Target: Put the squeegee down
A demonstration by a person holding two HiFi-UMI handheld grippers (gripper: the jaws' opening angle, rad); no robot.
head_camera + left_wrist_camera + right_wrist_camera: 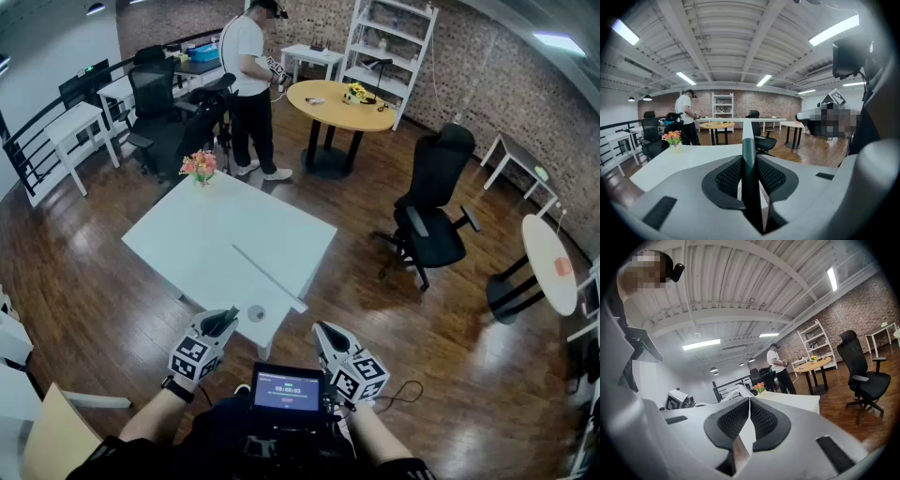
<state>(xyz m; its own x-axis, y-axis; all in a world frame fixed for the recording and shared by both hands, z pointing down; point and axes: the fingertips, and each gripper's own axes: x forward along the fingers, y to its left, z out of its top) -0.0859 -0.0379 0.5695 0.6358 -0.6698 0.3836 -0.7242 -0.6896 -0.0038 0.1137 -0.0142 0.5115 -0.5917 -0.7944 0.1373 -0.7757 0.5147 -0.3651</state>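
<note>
My left gripper [226,321] hovers at the near corner of the white table [187,234], shut on the squeegee [748,154]. Its dark green handle stands upright between the pads and runs forward into a white part. In the head view a long white bar [270,277] lies slantwise on the table just beyond this gripper; I cannot tell whether it belongs to the squeegee. My right gripper [325,331] is held off the table's near edge. Its pads [739,417] meet at the tips with nothing between them.
A small grey disc [255,313] sits on the table by the left gripper, and a flower vase [200,167] stands at the far corner. A black office chair [431,211] is to the right. A person [248,84] stands beyond, near a round wooden table [342,103].
</note>
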